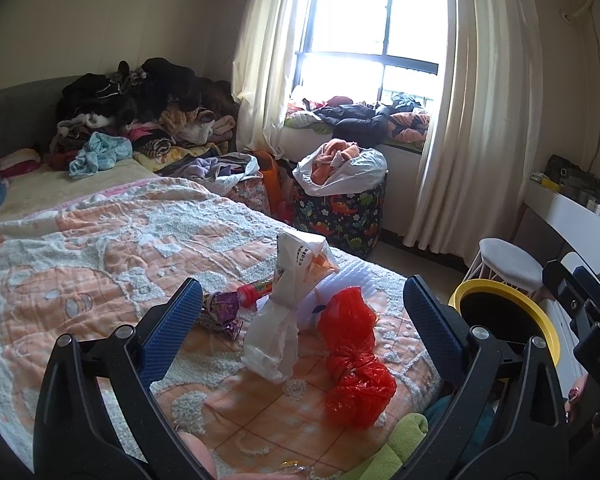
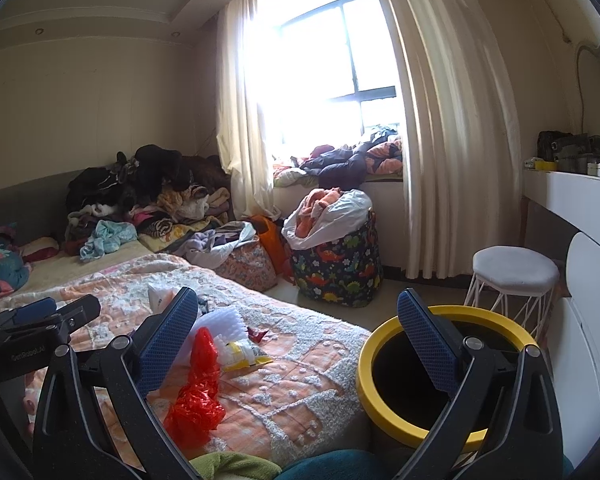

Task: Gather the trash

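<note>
Trash lies on the orange and white bedspread: a red plastic bag, a white paper bag, a purple wrapper and a red tube. My left gripper is open, its blue pads either side of the pile and above it. The right wrist view shows the red plastic bag, a yellow wrapper and a white ribbed piece. My right gripper is open and empty, between the bed edge and the yellow-rimmed bin. The bin stands by the bed.
Heaps of clothes cover the bed's far end and the window sill. A dinosaur-print basket with a white bag stands by the curtain. A white stool and a white desk are on the right.
</note>
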